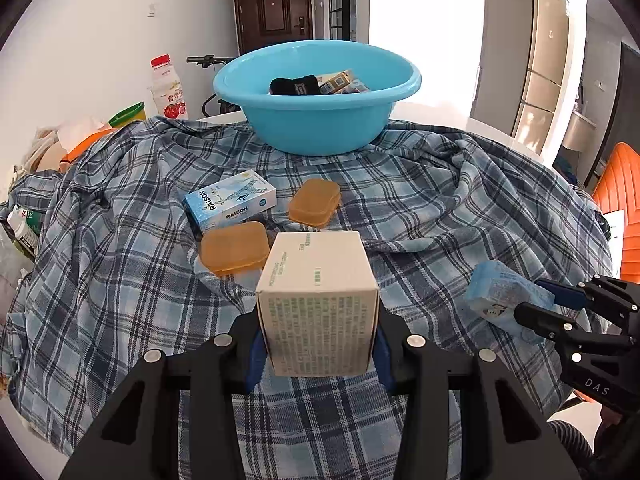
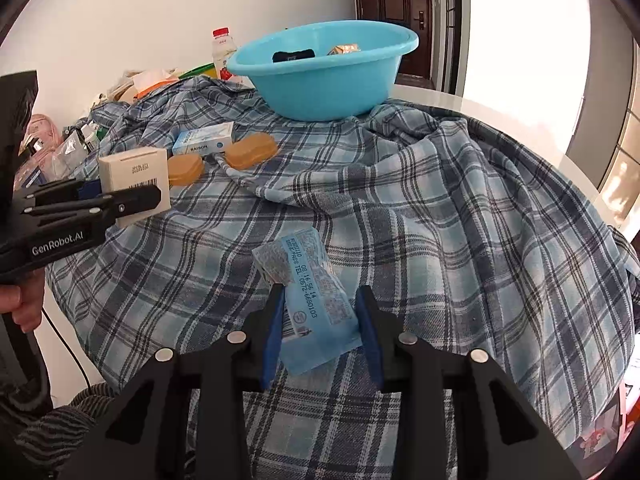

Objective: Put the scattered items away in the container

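My left gripper (image 1: 318, 332) is shut on a cream cardboard box (image 1: 318, 280), held above the plaid cloth (image 1: 440, 200); the right wrist view shows that box (image 2: 134, 168) at far left. My right gripper (image 2: 320, 292) has its blue pads pressed on both sides of a light blue packet (image 2: 312, 304) that lies low over the cloth. Farther back stands the blue basin (image 1: 316, 128), with a black item and small boxes inside. Before it lie a blue RAISON box (image 1: 230, 200) and two orange cases (image 1: 234, 246) (image 1: 315, 202).
A red-capped bottle (image 1: 168, 88) and a green-lidded tub (image 1: 128, 114) stand at the back left, beside piled clutter. An orange chair (image 1: 620, 200) is at the right. A hand (image 2: 24, 308) grips the left tool's handle.
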Motion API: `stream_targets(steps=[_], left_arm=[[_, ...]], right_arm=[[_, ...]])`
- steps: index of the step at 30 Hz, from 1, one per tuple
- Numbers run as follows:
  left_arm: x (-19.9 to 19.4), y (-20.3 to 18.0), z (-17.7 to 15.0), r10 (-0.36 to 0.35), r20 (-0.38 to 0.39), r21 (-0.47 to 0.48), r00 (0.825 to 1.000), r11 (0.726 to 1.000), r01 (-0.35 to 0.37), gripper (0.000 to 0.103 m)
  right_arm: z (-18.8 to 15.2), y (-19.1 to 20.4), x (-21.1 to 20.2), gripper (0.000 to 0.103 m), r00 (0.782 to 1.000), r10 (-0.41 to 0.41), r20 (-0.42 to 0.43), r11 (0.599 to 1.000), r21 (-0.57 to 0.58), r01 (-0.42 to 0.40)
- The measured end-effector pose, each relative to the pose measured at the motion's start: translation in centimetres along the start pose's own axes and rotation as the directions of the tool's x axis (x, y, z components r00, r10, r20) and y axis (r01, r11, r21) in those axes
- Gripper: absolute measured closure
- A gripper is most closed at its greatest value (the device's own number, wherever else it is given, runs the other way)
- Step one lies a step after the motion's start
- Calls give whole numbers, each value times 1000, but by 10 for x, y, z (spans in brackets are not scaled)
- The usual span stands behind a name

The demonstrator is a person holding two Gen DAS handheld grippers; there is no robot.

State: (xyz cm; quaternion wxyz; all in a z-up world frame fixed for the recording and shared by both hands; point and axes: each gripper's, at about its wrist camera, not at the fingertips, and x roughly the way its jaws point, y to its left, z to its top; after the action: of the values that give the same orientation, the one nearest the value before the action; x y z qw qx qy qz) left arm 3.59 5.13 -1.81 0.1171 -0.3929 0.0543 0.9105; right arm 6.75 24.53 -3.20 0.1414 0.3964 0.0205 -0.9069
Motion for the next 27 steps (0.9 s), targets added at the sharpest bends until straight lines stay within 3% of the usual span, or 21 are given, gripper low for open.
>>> stream_targets(steps=[4,6,8,10,11,12,16,18,20,26,27], left_arm=[[0,-1,-1,0,-1,-6,1000,1000,0,58],[0,-2,-1,-4,-2,-4,1000,1000,4,58],[2,-3,0,-9,-6,0,1000,1000,9,58],[3,-4,0,-10,-8,7,1000,1000,10,58],[4,-4,0,-11,-10,8,1000,1000,11,58],[5,-4,0,-12,-11,7,1000,1000,13,58],[7,-5,-1,-16,-19,10,1000,1000,16,58],[6,-4,-2,-12,-20,11,1000,1000,12,58],[5,-2,-3,-5,-19,5,1000,1000,5,58],[7,-1,-3,2,-24,2,1000,1000,-2,58],[8,-2,-4,-2,-28,6,1000,1000,2,58]], right_arm=[[4,-1,10,69,999,-23,39,994,111,18],[3,4,22,68,999,-34,5,992,121,34],[0,9,28,67,1000,14,-16,994,108,-12],[-2,13,25,52,999,39,0,997,69,-39],[-3,14,22,39,999,40,15,998,44,-40],[-3,15,20,36,999,35,33,999,20,-36],[-1,17,22,38,999,20,40,998,-57,-18],[-2,18,29,47,1000,27,4,996,-87,-27],[-3,21,32,47,999,35,-27,992,-120,-38],[-7,20,29,49,999,52,-13,990,-127,-54],[-8,21,29,61,999,42,-8,990,-133,-43]])
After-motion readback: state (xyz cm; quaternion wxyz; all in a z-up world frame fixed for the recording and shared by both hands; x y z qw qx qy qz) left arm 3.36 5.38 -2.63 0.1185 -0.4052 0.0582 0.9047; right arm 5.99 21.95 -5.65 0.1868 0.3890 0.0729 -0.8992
